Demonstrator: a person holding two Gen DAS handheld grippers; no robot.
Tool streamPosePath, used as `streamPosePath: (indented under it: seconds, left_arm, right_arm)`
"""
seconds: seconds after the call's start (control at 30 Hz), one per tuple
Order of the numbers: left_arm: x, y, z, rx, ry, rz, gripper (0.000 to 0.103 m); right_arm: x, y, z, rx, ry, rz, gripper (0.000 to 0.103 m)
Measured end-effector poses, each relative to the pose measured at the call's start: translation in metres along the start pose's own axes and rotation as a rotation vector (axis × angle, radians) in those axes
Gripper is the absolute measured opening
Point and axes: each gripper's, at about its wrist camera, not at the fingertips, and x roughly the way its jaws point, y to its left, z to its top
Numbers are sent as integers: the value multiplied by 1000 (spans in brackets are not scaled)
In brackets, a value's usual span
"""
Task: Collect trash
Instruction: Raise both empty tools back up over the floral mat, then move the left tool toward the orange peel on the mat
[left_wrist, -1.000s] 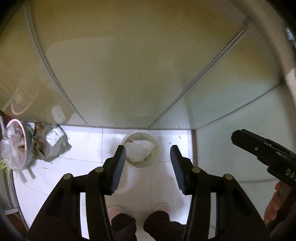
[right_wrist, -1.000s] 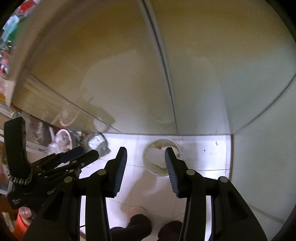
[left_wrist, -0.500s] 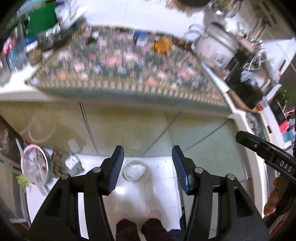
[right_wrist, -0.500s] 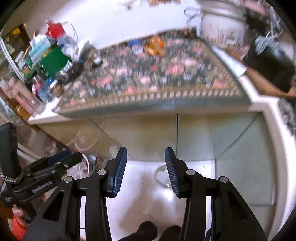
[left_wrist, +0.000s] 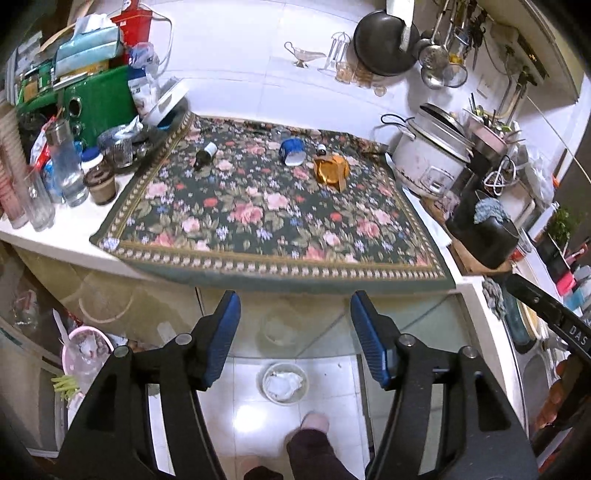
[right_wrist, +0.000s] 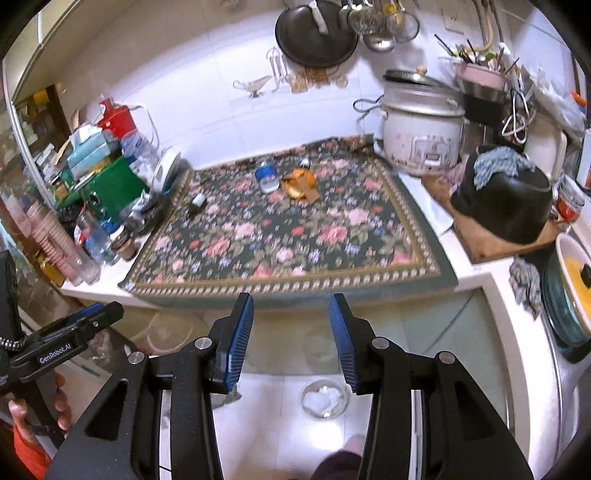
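On the floral mat (left_wrist: 266, 214) (right_wrist: 288, 240) lie a small dark bottle (left_wrist: 205, 155) (right_wrist: 197, 202), a crushed blue can (left_wrist: 292, 151) (right_wrist: 266, 176) and an orange wrapper (left_wrist: 331, 170) (right_wrist: 300, 184). A white bin (left_wrist: 285, 382) (right_wrist: 325, 398) with crumpled paper stands on the floor below the counter. My left gripper (left_wrist: 295, 332) is open and empty, above the counter's front edge. My right gripper (right_wrist: 291, 336) is open and empty, also in front of the mat.
A rice cooker (left_wrist: 428, 158) (right_wrist: 421, 136) stands right of the mat. Bottles, jars and a green box (left_wrist: 99, 103) crowd the left side. A black pot (right_wrist: 506, 203) sits on a board at the right. A pink bowl (left_wrist: 86, 354) sits low on the left.
Both grippers have risen from near the floor and cabinet doors to above the counter's edge. The mat and its trash have come into view. Both stay open.
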Motion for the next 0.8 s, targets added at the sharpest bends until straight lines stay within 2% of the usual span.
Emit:
streamPosePath:
  seconds: [0.3,0.57,0.8]
  left_arm:
    - [61,-27,59,-1,2,35,61]
    - [154,-77,123,-26,64,64,61]
    - [244,-115,155,1,127,87,61]
  right_arm:
    - [49,-50,51,7,0,17,39]
    - [110,-121,112,24,89,58,39]
    - [157,-161,138,5,159,65,39]
